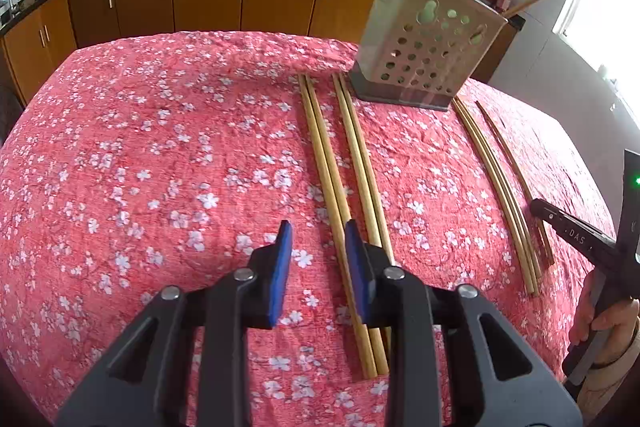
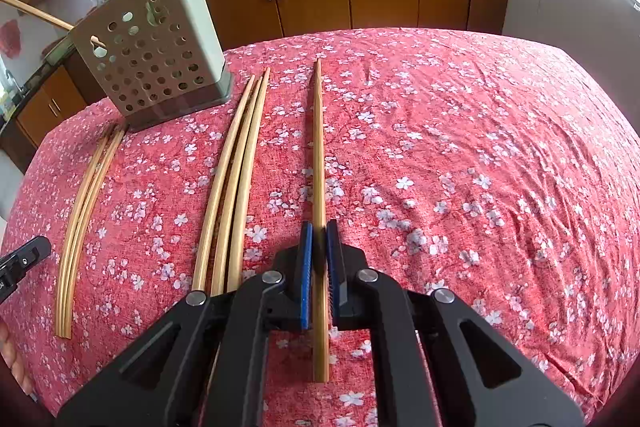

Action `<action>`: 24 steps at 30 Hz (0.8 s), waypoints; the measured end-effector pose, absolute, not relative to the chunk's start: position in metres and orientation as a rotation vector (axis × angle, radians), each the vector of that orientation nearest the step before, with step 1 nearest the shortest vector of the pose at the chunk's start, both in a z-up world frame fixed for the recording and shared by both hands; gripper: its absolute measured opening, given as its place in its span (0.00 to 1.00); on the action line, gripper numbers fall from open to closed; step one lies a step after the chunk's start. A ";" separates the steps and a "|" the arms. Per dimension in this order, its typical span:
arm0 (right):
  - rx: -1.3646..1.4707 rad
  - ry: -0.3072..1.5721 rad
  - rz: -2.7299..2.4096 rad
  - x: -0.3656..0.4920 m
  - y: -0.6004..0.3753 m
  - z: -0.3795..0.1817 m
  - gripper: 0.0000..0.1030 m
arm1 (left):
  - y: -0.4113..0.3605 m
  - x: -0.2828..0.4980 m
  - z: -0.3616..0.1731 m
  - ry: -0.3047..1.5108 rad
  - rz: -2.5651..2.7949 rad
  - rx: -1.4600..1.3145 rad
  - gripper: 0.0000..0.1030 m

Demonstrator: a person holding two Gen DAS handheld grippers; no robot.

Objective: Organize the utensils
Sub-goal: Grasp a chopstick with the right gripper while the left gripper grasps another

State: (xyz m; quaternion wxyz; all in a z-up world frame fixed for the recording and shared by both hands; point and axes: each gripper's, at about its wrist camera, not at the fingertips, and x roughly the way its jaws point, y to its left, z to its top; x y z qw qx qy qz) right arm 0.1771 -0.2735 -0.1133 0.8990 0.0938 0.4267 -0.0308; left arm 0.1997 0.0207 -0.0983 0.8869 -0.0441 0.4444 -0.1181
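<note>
Nearest, the right gripper (image 2: 319, 247) has its blue ribbed pads closed on a single thin wooden chopstick (image 2: 319, 155) that lies flat on the wrinkled pink flowered cloth (image 2: 460, 167), so I judge the picking step is in hand. The left gripper (image 1: 316, 251) stands partly open and empty, one pad over the left pair of chopsticks (image 1: 324, 163). The next move calls for lifting the stick and dropping it into the perforated square holder (image 2: 152, 59) at the far edge.
</note>
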 end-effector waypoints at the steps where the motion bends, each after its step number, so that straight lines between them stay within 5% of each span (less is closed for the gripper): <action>1: 0.185 0.882 -0.062 0.177 -0.273 -0.114 0.08 | 0.019 0.200 -0.099 0.926 -0.253 -0.091 0.24; 8: 0.168 0.876 -0.061 0.173 -0.271 -0.114 0.08 | 0.009 0.203 -0.105 0.951 -0.245 -0.038 0.15; 24: 0.146 0.875 -0.055 0.167 -0.271 -0.113 0.08 | 0.010 0.205 -0.106 0.969 -0.254 -0.064 0.14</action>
